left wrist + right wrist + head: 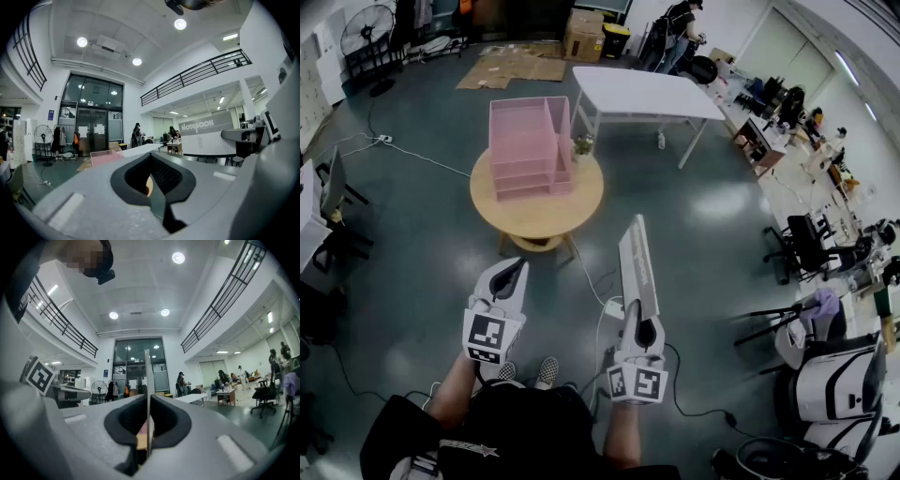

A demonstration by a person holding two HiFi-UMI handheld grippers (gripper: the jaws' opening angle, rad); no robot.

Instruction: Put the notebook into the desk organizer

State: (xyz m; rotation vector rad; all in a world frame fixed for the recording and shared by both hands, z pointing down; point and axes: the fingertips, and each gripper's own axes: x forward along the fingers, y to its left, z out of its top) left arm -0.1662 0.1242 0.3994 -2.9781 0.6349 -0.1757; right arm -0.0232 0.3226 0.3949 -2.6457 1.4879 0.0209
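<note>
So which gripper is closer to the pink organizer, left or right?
Left. The left gripper is short of the table, almost in line with the pink organizer. The right gripper, holding the notebook, is farther back and off to the right.

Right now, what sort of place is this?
Probably an open lab or workshop hall: a high ceiling with a mezzanine railing, office chairs along one side, and flattened cardboard plus a standing fan on the bare floor.
</note>
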